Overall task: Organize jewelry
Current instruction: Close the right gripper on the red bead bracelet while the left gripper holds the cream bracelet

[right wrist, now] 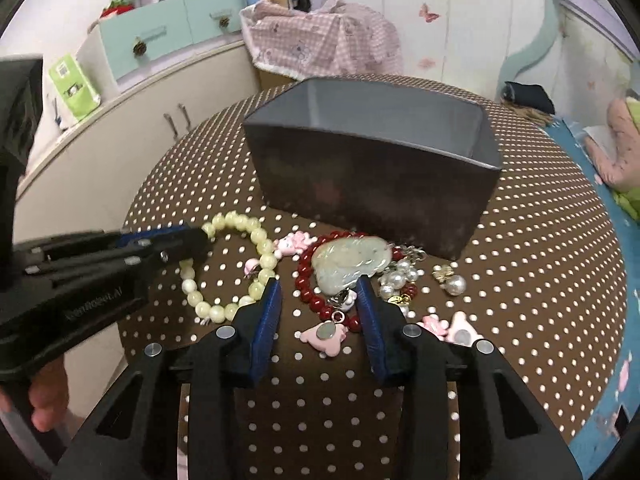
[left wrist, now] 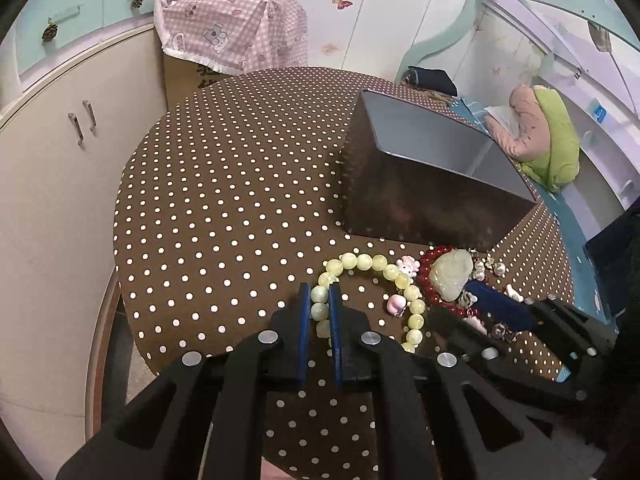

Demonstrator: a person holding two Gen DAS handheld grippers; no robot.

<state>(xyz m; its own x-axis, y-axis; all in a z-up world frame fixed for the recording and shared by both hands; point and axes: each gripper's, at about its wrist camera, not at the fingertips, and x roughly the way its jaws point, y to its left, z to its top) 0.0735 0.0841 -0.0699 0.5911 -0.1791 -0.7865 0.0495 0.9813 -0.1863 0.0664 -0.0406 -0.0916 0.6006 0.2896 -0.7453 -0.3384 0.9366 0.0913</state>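
Observation:
A pale green bead bracelet (left wrist: 370, 262) lies on the dotted table; it also shows in the right wrist view (right wrist: 260, 240). My left gripper (left wrist: 319, 294) is shut on the bracelet's left side. A red bead bracelet (right wrist: 308, 280) lies under a pale jade pendant (right wrist: 348, 262), with pearl pieces (right wrist: 400, 280) and pink charms (right wrist: 326, 336) around them. My right gripper (right wrist: 318, 292) is open, its fingers astride the near edge of the red bracelet and pendant. An open dark box (right wrist: 376, 168) stands behind the jewelry.
The round table (left wrist: 224, 200) has a brown white-dotted cloth. A cream cabinet (left wrist: 48, 184) stands to the left. A pink checked cloth (left wrist: 232, 36) covers a carton beyond the table. A bed with clothes (left wrist: 548, 140) is on the right.

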